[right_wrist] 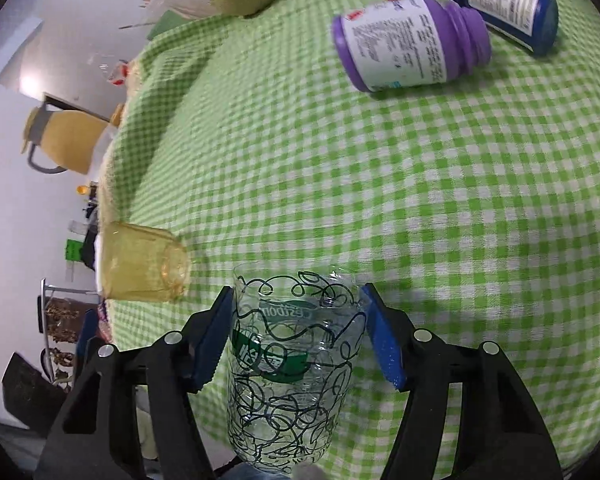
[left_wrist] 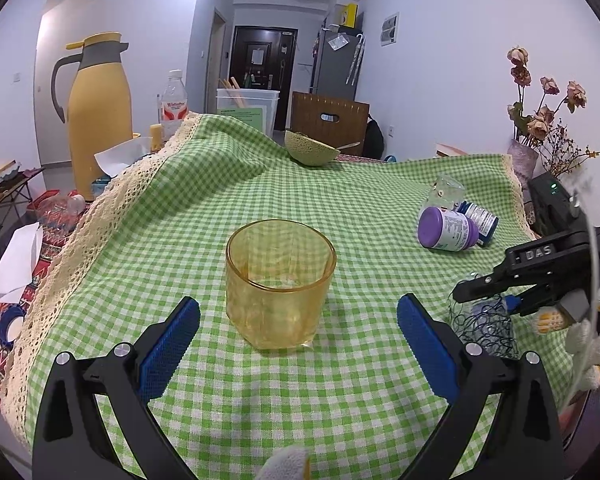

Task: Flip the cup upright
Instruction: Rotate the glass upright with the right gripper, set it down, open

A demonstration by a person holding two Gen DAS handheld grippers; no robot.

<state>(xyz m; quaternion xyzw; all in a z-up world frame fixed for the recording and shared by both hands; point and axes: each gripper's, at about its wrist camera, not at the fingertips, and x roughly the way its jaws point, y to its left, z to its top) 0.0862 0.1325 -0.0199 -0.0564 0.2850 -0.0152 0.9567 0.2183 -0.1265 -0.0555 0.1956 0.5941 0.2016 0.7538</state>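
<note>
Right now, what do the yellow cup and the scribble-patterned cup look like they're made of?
The yellow cup looks like amber-tinted glass or hard plastic: see-through, glossy, with a thick rim and base. The scribble-patterned cup, between the right gripper's pads, looks like clear glass or plastic printed with dark loops and a green label; the checked cloth shows through it. I can't tell glass from plastic.

A lived-in home: gingham-clothed worktop (left_wrist: 340, 208), yellow thermos jug (left_wrist: 98, 112), fridge (left_wrist: 338, 64) (hallway beyond), dried flowers (left_wrist: 540, 116).
</note>
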